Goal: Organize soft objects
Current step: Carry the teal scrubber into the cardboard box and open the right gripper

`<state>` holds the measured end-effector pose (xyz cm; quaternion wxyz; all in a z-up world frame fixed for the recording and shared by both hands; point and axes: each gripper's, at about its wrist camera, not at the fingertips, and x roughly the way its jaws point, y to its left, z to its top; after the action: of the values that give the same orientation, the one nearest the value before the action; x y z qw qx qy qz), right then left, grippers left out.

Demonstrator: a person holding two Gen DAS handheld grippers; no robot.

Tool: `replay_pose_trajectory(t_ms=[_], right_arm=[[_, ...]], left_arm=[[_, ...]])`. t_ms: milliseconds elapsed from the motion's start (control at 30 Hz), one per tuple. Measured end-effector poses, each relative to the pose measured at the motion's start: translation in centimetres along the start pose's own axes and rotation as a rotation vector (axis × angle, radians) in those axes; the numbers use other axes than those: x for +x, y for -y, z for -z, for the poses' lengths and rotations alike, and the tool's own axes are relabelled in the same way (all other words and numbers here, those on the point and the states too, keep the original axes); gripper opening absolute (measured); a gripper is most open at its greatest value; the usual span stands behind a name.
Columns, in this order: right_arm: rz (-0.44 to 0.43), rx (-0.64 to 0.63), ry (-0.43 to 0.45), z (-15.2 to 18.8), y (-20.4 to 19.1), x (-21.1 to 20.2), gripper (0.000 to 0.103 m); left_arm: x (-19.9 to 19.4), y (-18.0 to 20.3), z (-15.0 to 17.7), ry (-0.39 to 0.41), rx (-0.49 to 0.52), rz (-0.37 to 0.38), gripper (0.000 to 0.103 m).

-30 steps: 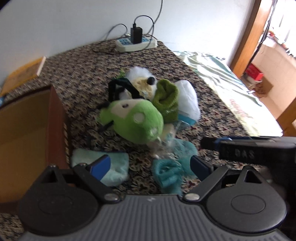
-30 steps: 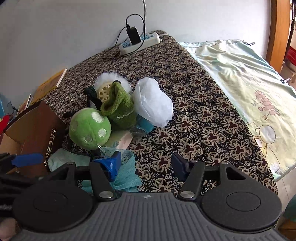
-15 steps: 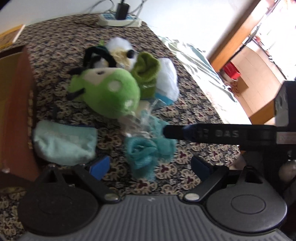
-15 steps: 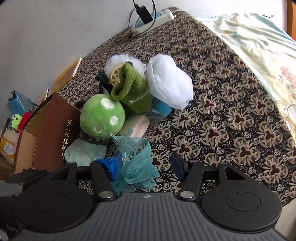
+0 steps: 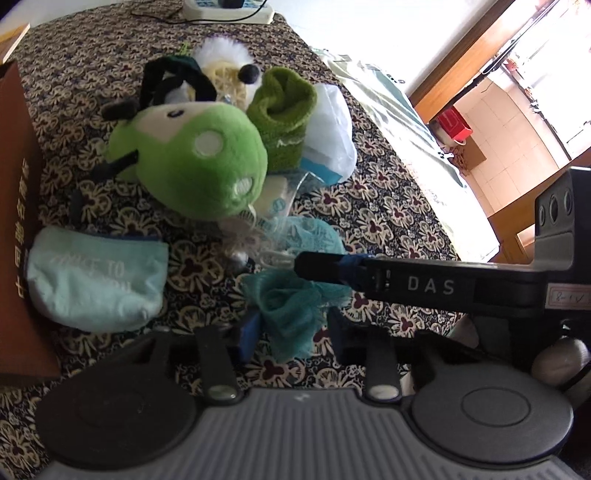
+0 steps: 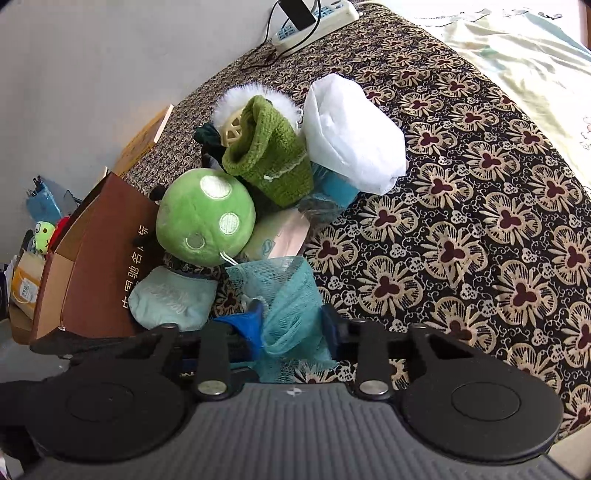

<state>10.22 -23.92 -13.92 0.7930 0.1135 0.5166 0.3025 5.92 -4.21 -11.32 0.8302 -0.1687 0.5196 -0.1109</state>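
Observation:
A teal mesh bath sponge [image 5: 291,310] lies at the near edge of the flower-patterned cover [image 5: 388,206]. My left gripper [image 5: 293,332] straddles its near end, jaws closing, pads pressing the mesh. My right gripper [image 5: 314,266] reaches in from the right across the sponge's middle. In the right wrist view its jaws [image 6: 291,328] are closing with the sponge [image 6: 291,306] squeezed between the blue pads. Behind sit a green plush [image 5: 199,162] [image 6: 205,218], a green knitted piece [image 5: 286,110] [image 6: 269,155], a white bag [image 5: 332,122] [image 6: 354,136] and a mint pouch [image 5: 96,280] [image 6: 171,299].
An open brown cardboard box [image 5: 14,221] [image 6: 99,266] stands left of the pile, touching the pouch. A power strip [image 6: 314,22] with cables lies at the far edge by the wall. A pale green sheet [image 6: 535,55] covers the bed to the right. A tissue pack [image 6: 277,236] lies under the plush.
Both grippers came down and tipped toward the teal sponge. Their jaws went from wide open to closed on it. The right gripper's finger moved in across the left wrist view.

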Motion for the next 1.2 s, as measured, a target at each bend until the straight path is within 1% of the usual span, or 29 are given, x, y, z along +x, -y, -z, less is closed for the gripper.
replay_pose_trajectory(t_ms=[33, 67, 100, 233, 300, 433, 567, 767, 900, 1033, 1200], right_arm=[[-0.004, -0.001, 0.001, -0.1, 0.0, 0.0, 0.004], [-0.006, -0.002, 0.002, 0.0, 0.0, -0.1, 0.001], [-0.007, -0.004, 0.005, 0.0, 0.0, -0.3, 0.000], [-0.032, -0.017, 0.005, 0.1, -0.3, -1.7, 0.000], [-0.048, -0.017, 0.003, 0.1, -0.4, -2.6, 0.000], [-0.096, -0.018, 0.026, -0.2, -1.2, -4.4, 0.000], [-0.138, -0.056, 0.081, -0.6, -2.8, -5.8, 0.000], [-0.220, -0.094, 0.138, -2.0, -6.6, -5.6, 0.000], [-0.262, -0.157, 0.161, -2.7, -11.1, -4.4, 0.000], [-0.308, -0.226, 0.165, -3.1, -16.5, -2.5, 0.000], [-0.350, -0.305, 0.160, -3.2, -22.4, 0.4, 0.000]], left_arm=[[-0.2, 0.1, 0.0, 0.004, 0.012, 0.002, 0.020], [-0.4, 0.3, 0.0, 0.008, 0.028, 0.004, 0.018], [-0.6, 0.7, -0.1, 0.015, 0.051, 0.006, 0.017], [-2.0, 2.5, -0.1, 0.055, 0.171, 0.001, 0.016], [-2.8, 3.2, -0.1, 0.074, 0.210, 0.022, 0.016], [-5.3, 3.8, -0.1, 0.138, 0.263, 0.080, 0.016], [-7.7, 3.7, -0.2, 0.205, 0.275, 0.092, 0.016], [-12.3, 1.0, 0.0, 0.321, 0.235, 0.073, 0.016], [-16.0, -2.4, 0.7, 0.378, 0.204, 0.046, 0.016], [-19.6, -6.0, 1.8, 0.426, 0.174, 0.006, 0.016], [-23.1, -11.7, 2.7, 0.459, 0.103, -0.050, 0.016]])
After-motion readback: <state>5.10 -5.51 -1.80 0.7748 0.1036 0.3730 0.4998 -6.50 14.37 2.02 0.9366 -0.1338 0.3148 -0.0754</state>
